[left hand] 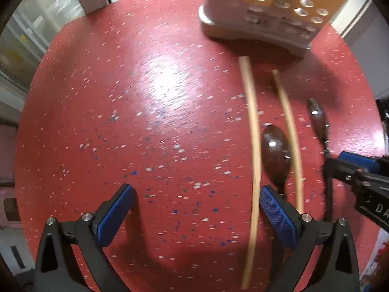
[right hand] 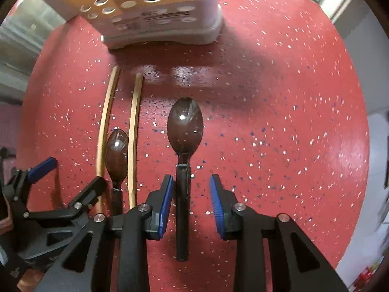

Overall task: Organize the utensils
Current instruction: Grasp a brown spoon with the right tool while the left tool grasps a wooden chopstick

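The right gripper (right hand: pixel 192 204) stands half open around the handle of the dark plastic spoon (right hand: pixel 184 146) on the red speckled table (right hand: pixel 279 121), its pads not yet pressing. It is best to centre the handle, then close gently. The left wrist view alone shows the left gripper (left hand: pixel 197 215) wide open and empty, beside the two pale wooden chopsticks (left hand: pixel 252 146), with the perforated utensil holder (left hand: pixel 262 17) at the far edge.

Glossy dark plastic spoon (right hand: pixel 185 126), speckled red tabletop (right hand: pixel 279 121)

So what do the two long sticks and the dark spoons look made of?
Sticks: pale tan, matte, thin, probably bamboo or wood. Spoons: dark brown, glossy with sharp highlights, slightly see-through bowls, likely plastic.
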Available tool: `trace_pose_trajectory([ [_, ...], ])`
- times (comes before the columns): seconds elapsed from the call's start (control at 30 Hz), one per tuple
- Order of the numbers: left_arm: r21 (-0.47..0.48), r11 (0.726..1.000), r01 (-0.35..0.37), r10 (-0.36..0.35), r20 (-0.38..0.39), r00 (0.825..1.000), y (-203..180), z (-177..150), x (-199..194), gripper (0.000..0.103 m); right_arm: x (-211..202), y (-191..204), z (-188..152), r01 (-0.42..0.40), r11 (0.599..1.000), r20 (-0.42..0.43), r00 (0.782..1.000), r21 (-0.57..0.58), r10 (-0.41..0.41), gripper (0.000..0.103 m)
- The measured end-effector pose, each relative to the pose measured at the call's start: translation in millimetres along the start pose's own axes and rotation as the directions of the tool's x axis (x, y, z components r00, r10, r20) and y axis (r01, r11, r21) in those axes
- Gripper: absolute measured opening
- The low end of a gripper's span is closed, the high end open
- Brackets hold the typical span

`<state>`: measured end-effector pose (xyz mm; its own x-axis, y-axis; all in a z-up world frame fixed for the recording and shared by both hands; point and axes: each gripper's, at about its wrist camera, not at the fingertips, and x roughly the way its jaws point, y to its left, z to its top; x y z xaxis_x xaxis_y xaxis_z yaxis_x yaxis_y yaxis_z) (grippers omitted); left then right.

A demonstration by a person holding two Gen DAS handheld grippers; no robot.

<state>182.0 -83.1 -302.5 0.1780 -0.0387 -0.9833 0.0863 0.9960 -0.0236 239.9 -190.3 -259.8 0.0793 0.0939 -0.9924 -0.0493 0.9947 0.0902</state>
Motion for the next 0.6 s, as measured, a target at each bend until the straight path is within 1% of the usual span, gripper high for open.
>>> trace_pose_trajectory([
  [0.07, 0.002, 1.0, -0.002, 0.002, -0.001, 1.0, 2, 2, -1, 0.103, 0, 7, -3, 0.031, 0.999, 0.004, 1.0, -0.02, -0.031, 0.034],
  [0.17, 0.003, 1.0, -0.002, 0.002, 0.0, 1.0, 1, 14, -2, 0.103, 2, 8, -4, 0.029, 1.0, 0.003, 1.0, -0.006, -0.029, 0.034],
  [0.2, 0.007, 1.0, 0.0, 0.0, 0.001, 1.0, 6, 17, -3, 0.103, 0, 9, -1, 0.031, 1.0, 0.003, 1.0, -0.003, -0.031, 0.035],
  [0.27, 0.024, 1.0, 0.005, -0.005, 0.003, 1.0, 2, 27, -3, 0.103, 1, 12, 4, 0.039, 0.999, 0.0, 0.999, -0.009, -0.039, 0.038],
  [0.3, 0.031, 0.999, 0.006, -0.006, 0.004, 1.0, -2, 33, -3, 0.103, 2, 15, 6, 0.05, 0.999, -0.002, 0.999, -0.019, -0.05, 0.037],
  [0.37, 0.038, 0.999, 0.002, -0.002, 0.005, 1.0, -9, 45, -2, 0.103, 4, 18, 7, 0.077, 0.996, 0.013, 0.997, -0.034, -0.077, 0.032],
  [0.43, 0.042, 0.999, 0.013, -0.013, -0.006, 1.0, -10, 50, -4, 0.103, 5, 22, 7, 0.075, 0.997, 0.008, 0.997, -0.036, -0.074, 0.029],
  [0.47, 0.05, 0.999, 0.016, -0.015, -0.003, 1.0, -11, 52, -6, 0.103, 5, 21, 8, 0.078, 0.996, 0.006, 0.997, -0.048, -0.078, 0.024],
  [0.5, 0.068, 0.997, 0.02, -0.021, 0.004, 1.0, -13, 52, -8, 0.103, 4, 20, 8, 0.074, 0.996, 0.003, 0.997, -0.057, -0.074, 0.012],
  [0.53, 0.096, 0.995, 0.027, -0.028, 0.012, 1.0, -17, 53, -11, 0.103, 4, 20, 8, 0.064, 0.997, -0.002, 0.998, -0.053, -0.064, 0.012],
  [0.57, 0.116, 0.993, 0.035, -0.037, 0.017, 0.999, -17, 53, -15, 0.093, 4, 18, 8, 0.055, 0.998, -0.003, 0.998, -0.044, -0.055, 0.012],
  [0.6, 0.152, 0.987, 0.046, -0.051, 0.03, 0.998, -24, 53, -16, 0.075, 3, 14, 6, 0.042, 0.999, 0.0, 0.999, -0.029, -0.042, 0.012],
])
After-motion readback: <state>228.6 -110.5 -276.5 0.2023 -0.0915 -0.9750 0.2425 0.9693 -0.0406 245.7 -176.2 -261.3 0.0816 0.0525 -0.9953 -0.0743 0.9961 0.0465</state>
